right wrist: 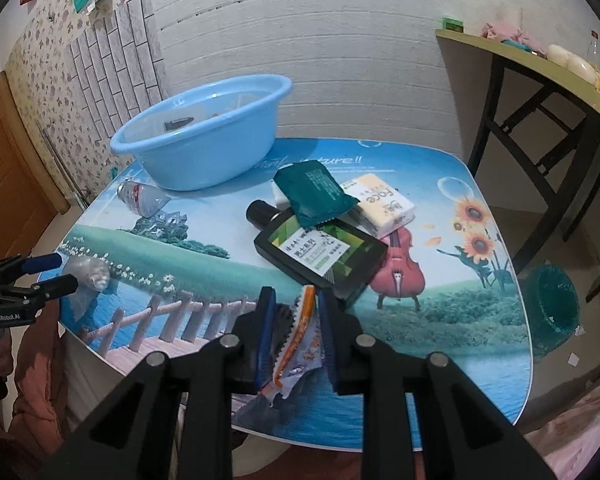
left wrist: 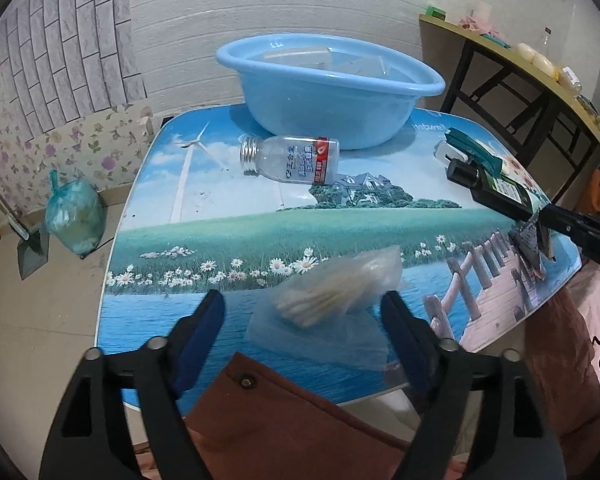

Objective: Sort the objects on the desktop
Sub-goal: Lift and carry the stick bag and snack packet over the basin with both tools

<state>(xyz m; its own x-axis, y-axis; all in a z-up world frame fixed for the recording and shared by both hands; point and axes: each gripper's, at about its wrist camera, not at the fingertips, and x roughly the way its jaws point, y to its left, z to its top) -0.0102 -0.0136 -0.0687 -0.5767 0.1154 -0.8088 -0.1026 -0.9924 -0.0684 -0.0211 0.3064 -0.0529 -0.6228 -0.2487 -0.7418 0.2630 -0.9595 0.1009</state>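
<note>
My left gripper (left wrist: 304, 300) stands open over the table's near edge. A clear plastic bag of pale sticks (left wrist: 340, 288) lies between its blue fingers, and the pads are not pressing on it. My right gripper (right wrist: 296, 294) is shut on an orange-and-white snack wrapper (right wrist: 300, 340), held just above the table. A blue basin (left wrist: 320, 108) sits at the back with a few items inside. Next to it lies a clear bottle (left wrist: 288, 158). A dark flat bottle (right wrist: 320, 256), a green packet (right wrist: 316, 192) and a tissue pack (right wrist: 384, 204) are piled together.
The low table (right wrist: 440, 304) has a printed landscape top. A side table (right wrist: 540, 68) with black legs stands to the right, and a green bin (right wrist: 552, 308) is beside it. A tied green bag (left wrist: 74, 216) and a dustpan (left wrist: 30, 252) are on the floor at left.
</note>
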